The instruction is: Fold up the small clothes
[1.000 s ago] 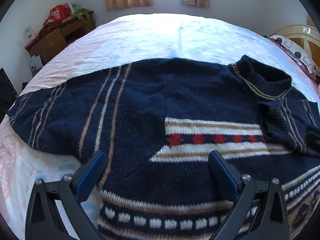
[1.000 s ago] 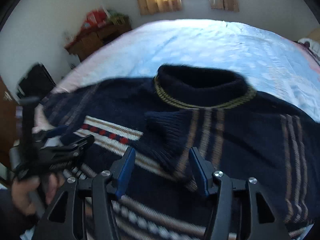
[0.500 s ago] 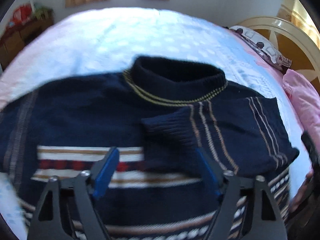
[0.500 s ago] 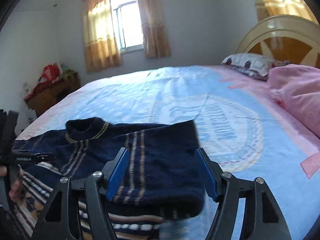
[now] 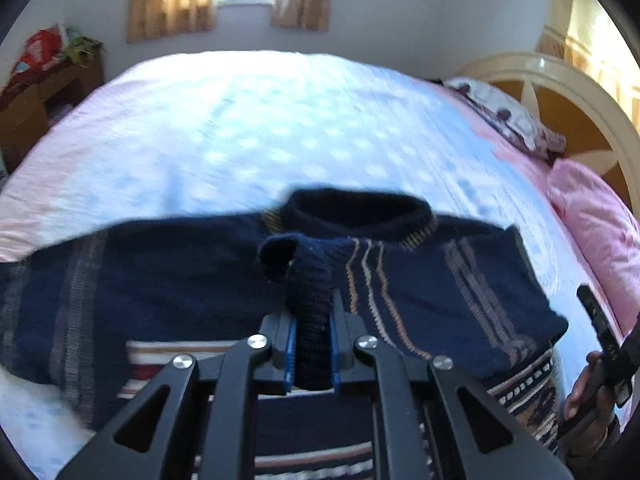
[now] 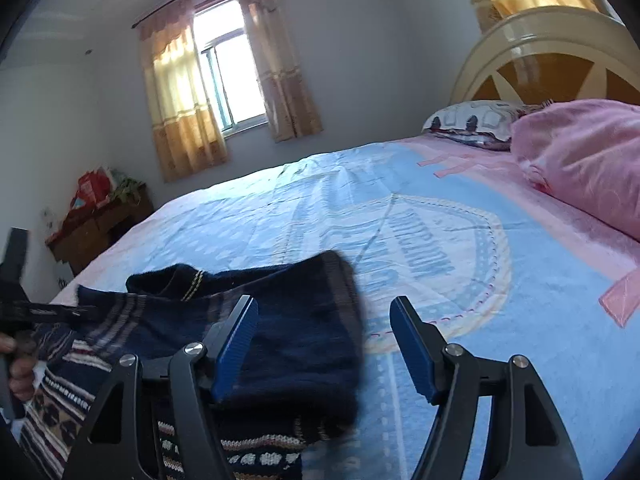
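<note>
I see a dark blue sweater (image 5: 180, 280) lying flat on the bed (image 5: 248, 132), near the edge closest to me. It has thin tan stripes and a patterned band along the bottom. Its collar (image 5: 360, 212) points toward the far side of the bed.

My left hand-held gripper (image 5: 312, 354) has just been closing, and now its blue pads (image 5: 291, 354) pinch the ribbed cuff (image 5: 310, 292) of one sleeve. The cuff is squeezed tight between them and stands up in a bunch just in front of the collar. The rest of that sleeve lies folded across the chest of the sweater.

My right hand-held gripper (image 6: 324, 344) has its jaws spread wide. Nothing is pinched in it. Its left pad (image 6: 236, 344) sits over the folded side of the sweater (image 6: 288, 320), and I cannot tell if it touches the cloth. Its right pad (image 6: 412, 352) is over the bare blue sheet (image 6: 440, 240).

In the left wrist view I see the person's right hand (image 5: 588, 396) at the far right edge, around a black handle. In the right wrist view the left hand (image 6: 18, 372) shows at the left edge.

A pink blanket (image 6: 580, 160) and a pillow (image 6: 472, 120) lie by the headboard (image 6: 548, 52). A brown desk (image 6: 100, 224) stands by the wall, and a window (image 6: 232, 76) with curtains is beyond the bed.
</note>
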`<state>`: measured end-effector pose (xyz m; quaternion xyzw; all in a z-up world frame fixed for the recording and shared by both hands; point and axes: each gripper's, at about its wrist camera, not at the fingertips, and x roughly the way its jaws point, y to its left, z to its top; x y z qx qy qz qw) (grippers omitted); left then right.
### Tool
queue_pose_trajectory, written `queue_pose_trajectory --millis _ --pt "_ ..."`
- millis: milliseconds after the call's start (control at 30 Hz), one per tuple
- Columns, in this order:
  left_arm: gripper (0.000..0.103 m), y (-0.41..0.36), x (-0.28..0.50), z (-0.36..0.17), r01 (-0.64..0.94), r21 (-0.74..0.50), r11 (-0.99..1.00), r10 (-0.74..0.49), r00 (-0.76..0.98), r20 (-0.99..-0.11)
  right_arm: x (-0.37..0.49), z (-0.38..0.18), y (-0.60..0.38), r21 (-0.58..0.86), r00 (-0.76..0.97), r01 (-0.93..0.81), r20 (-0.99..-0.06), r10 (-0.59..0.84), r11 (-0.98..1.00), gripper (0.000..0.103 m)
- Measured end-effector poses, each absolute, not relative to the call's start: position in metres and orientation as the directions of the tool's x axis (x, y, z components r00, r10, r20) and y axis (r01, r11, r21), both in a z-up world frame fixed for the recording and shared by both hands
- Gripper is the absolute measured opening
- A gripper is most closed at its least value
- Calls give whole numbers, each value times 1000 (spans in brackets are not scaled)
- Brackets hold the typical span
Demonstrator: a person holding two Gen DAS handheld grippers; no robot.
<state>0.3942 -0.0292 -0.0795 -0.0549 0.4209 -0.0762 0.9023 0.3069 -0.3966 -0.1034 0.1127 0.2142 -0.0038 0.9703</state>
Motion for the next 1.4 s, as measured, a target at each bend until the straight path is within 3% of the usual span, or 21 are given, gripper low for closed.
queue_pose_trajectory --millis 233,433,567,633,700,767,800,900,967,1100,1333,1400 --pt "13 45 389 -69 -22 -111 994 -69 663 -746 307 -105 -388 183 904 36 -424 46 982 75" --pt "13 58 390 -105 -48 -117 992 -61 630 -774 308 -106 -372 118 896 6 -441 47 993 76" --pt "13 52 394 -134 -71 -90 993 -30 601 -799 309 -109 -342 -7 877 -60 -478 50 998 77" --pt "13 54 394 -145 -89 -77 993 -10 588 -809 317 -116 -323 -103 840 -84 -542 15 991 77" --pt "21 60 394 -149 -110 -76 991 2 585 -811 331 -132 -313 -212 767 -28 -631 -114 977 77" --pt "30 68 392 -149 -125 -93 988 -2 587 -810 337 -138 -324 -208 728 26 -667 -161 978 77" --pt "41 72 390 -147 -136 -95 986 3 586 -810 340 -138 -336 -171 700 43 -698 -152 984 77" --pt "53 84 379 -142 -159 -93 983 19 590 -807 338 -134 -356 -199 672 95 -711 -210 975 77" --pt "55 88 369 -138 -146 -91 985 14 597 -802 336 -130 -370 -157 669 87 -722 -175 984 77" --pt "63 89 342 -134 -103 -73 992 7 620 -785 326 -117 -401 125 678 74 -734 42 989 77" --pt "66 106 321 -140 -121 15 993 87 614 -785 319 -112 -341 70 690 -71 -717 100 995 75" --pt "67 116 320 -138 -151 15 988 106 614 -782 325 -109 -319 -15 698 -94 -714 55 995 68"
